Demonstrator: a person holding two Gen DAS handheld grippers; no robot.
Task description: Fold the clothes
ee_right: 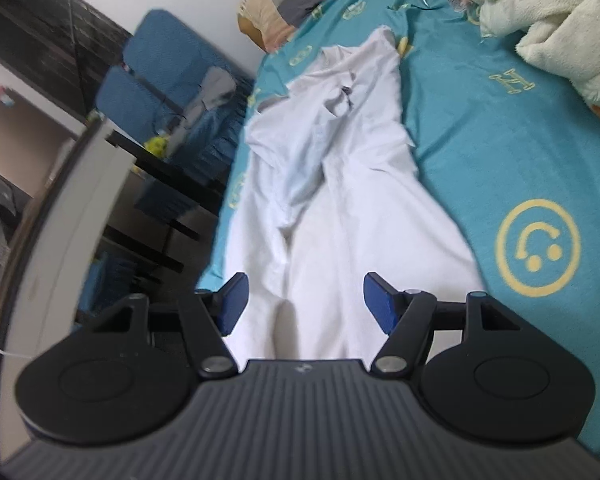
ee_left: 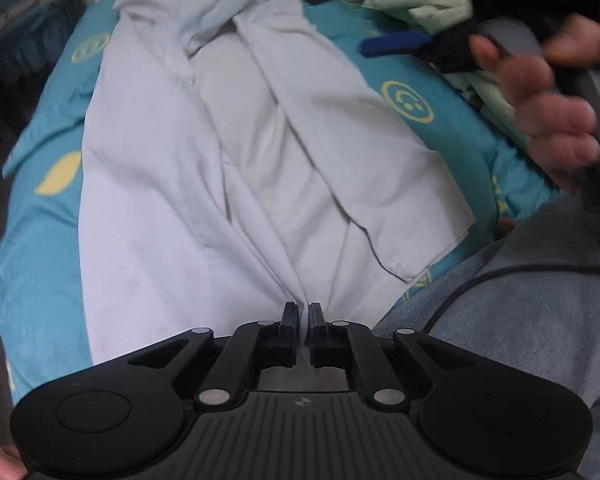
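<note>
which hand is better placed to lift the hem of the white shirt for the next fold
Left. The left gripper is shut on the white shirt, its hem bunched between the fingers. The right gripper hangs open above the cloth on the teal bedsheet, gripping nothing.

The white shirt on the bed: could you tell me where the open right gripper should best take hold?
Probably the near hem of the white shirt, beside the left gripper, which already pinches it. The right gripper hovers over that edge with jaws wide; coming in low from the bed's near side suits the flat cloth.
</note>
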